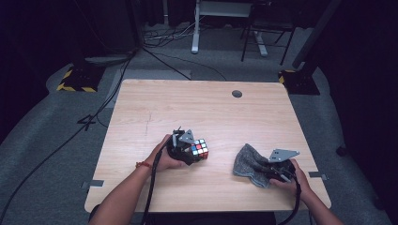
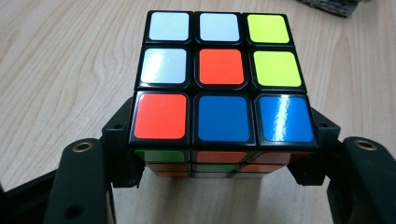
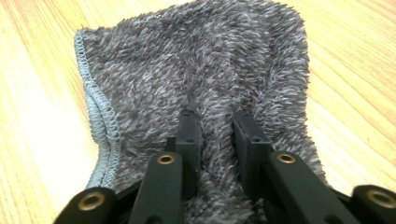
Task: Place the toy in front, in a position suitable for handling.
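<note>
I've got the left gripper [image 1: 191, 151] clamped on the puzzle cube [image 1: 199, 149], jaws pressed against its two sides low down, near the middle of the desk [image 1: 197, 108]. The right gripper [image 1: 266, 169] has its jaws pinched narrow on a fold of the grey cloth [image 1: 251, 164], at the near right of the desk. My guess is that the step is wiping the cube with the cloth. To do it well I'd hold the cube level and firm, bring the cloth across to it rather than the cube to the cloth, and keep a good wad of fabric ahead of the jaws so hard plastic never scrapes the stickers.

The left gripper view gives me the cube's [image 2: 222, 77] top face: white, red, yellow and blue squares, with the grip sitting on the bottom layer. The right gripper view shows the cloth's [image 3: 196, 70] fuzzy pile, stitched hem on the left and the bunched fold between the jaws. The high view alone shows that cube and cloth lie apart.
</note>
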